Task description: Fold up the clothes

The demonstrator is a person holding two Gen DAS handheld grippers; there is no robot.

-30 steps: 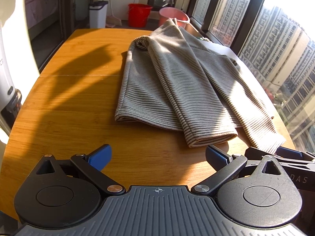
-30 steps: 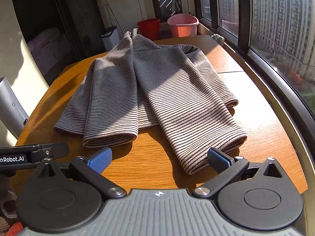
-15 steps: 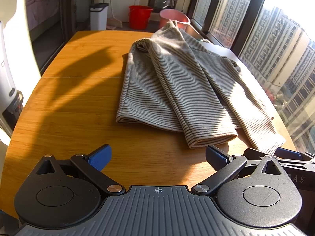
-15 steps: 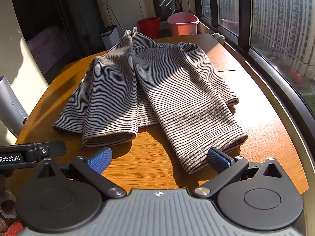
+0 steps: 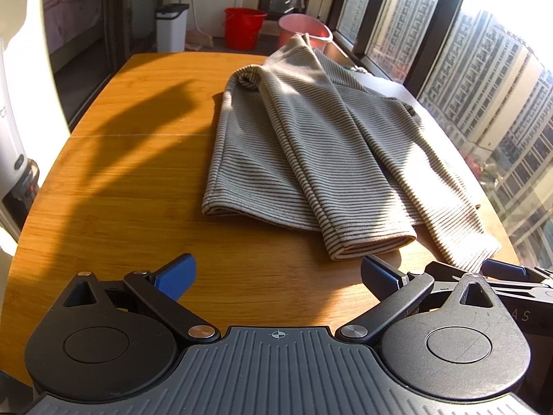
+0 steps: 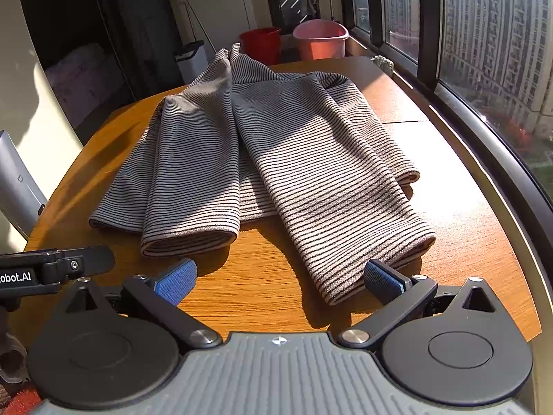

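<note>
Striped garment [image 6: 276,159] lies part-folded on table [image 5: 121,190]; left gripper [image 5: 276,273] and right gripper [image 6: 280,276], both spread and empty near its cuffs, risk pinching one layer, undoing the fold

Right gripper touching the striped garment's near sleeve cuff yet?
Cannot tell. In the right wrist view the right gripper is open; one finger overlaps the striped garment cuff, no clear gap or contact.

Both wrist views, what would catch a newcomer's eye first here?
First the striped garment, spread in the middle of the wooden table with both sleeves folded in so their cuffs point toward the cameras. Next, the open left tool and open right tool, each with blue pads, just short of those cuffs and holding nothing. Beyond the table's far end stand a red bucket and a pink basin, near the sunlit windows.
</note>
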